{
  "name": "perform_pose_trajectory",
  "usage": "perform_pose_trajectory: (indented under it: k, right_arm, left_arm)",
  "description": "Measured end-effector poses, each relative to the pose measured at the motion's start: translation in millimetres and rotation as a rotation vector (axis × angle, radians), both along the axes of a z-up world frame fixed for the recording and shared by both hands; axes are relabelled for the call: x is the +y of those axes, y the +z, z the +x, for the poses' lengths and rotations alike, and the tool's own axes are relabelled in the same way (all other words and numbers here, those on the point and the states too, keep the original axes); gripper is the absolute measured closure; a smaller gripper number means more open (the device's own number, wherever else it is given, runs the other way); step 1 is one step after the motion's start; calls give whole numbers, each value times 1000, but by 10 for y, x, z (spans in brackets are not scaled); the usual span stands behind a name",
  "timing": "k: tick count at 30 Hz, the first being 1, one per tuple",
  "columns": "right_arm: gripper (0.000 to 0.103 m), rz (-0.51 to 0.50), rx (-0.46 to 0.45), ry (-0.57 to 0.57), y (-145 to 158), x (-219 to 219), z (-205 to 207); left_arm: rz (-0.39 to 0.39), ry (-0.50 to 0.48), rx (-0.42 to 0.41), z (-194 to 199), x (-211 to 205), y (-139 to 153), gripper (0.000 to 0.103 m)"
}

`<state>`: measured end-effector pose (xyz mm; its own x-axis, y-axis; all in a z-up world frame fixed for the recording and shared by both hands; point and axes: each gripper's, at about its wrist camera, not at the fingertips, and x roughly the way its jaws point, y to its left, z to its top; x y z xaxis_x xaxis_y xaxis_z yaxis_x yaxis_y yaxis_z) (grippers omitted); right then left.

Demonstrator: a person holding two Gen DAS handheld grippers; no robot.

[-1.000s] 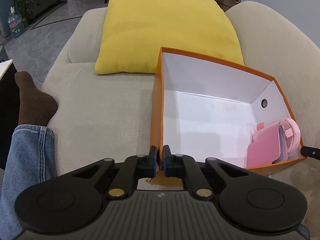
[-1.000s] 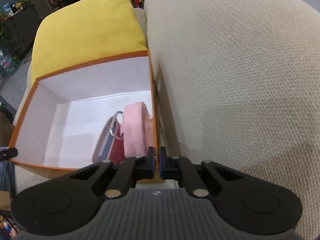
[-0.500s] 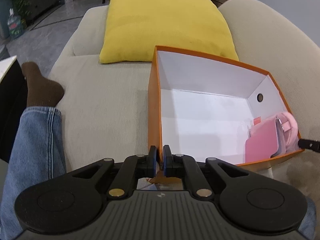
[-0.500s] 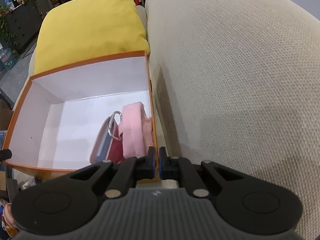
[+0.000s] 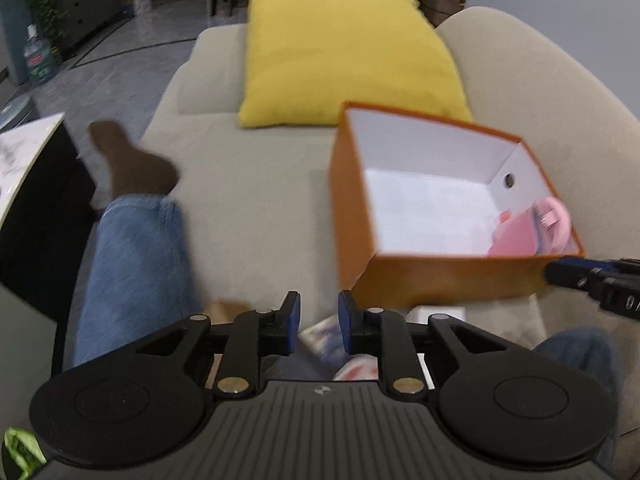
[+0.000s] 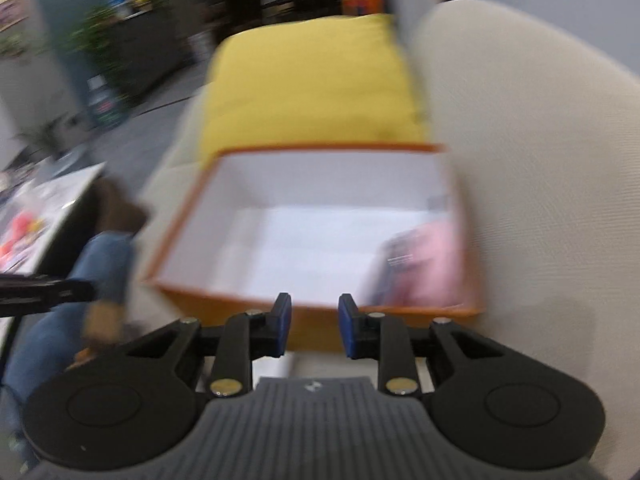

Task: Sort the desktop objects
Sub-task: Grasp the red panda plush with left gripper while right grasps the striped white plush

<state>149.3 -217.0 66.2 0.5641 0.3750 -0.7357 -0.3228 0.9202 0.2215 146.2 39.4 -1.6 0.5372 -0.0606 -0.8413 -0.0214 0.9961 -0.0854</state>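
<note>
An orange box (image 5: 356, 216) with a white inside rests on a beige sofa; it also shows in the right wrist view (image 6: 248, 308). A pink pouch (image 5: 520, 236) with a strap lies in its right near corner, blurred in the right wrist view (image 6: 432, 268). My left gripper (image 5: 318, 320) is open and empty, left of and behind the box's near left corner. My right gripper (image 6: 314, 326) is open and empty, just before the box's near wall. Its tip shows in the left wrist view (image 5: 592, 276).
A yellow cushion (image 5: 344, 52) lies behind the box. A person's jeans leg (image 5: 132, 264) and brown sock (image 5: 128, 164) lie on the seat at left. A white-topped table (image 6: 44, 208) stands at far left. Small printed items (image 5: 324, 332) lie under the left gripper.
Both grippers were shut on the box's near corners; both have opened and pulled back. The box now rests on the sofa, farther from both cameras.
</note>
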Motion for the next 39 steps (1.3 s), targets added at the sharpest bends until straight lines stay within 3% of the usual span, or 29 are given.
perform_pose_trajectory:
  k: [5,8,10,15,21,25,26,29,34,39]
  right_arm:
    - [74,29,102,167,-274,568,-63]
    - [71,51,165,216,-382,802,-180]
    - [68,54,199,221,-470,872,-162]
    - [68,84,290,155,-719,822,-95]
    - [63,112,271,187,-558,998,-174]
    - [63,58,244,253,-556,1240,-248]
    - [62,28,231,266,-578,1293,-279]
    - [55,-23,214,281,-632,1319,-359]
    - [46,-6,271,278,-681,1067,-372]
    - [43,22,360,278,-777,910,-406]
  left_arm:
    - [-15,49,32,-192,220,-166,79]
    - [-83,33,33,-333,253,-234,77]
    - [-122,16,39,-395,244,-268,72]
    - [-94,8,83,-441,217,-378,70]
    - [-69,29,123,-539,230,-466,70]
    - [-96,68,159,-603,311,-521,70]
    - [-107,78,168,-615,326,-542,68]
    - [-157,106,186,-654,378,-627,41]
    - [-264,130,238,-631,415,-807,38]
    - [-235,133,262,-574,325,-893,33]
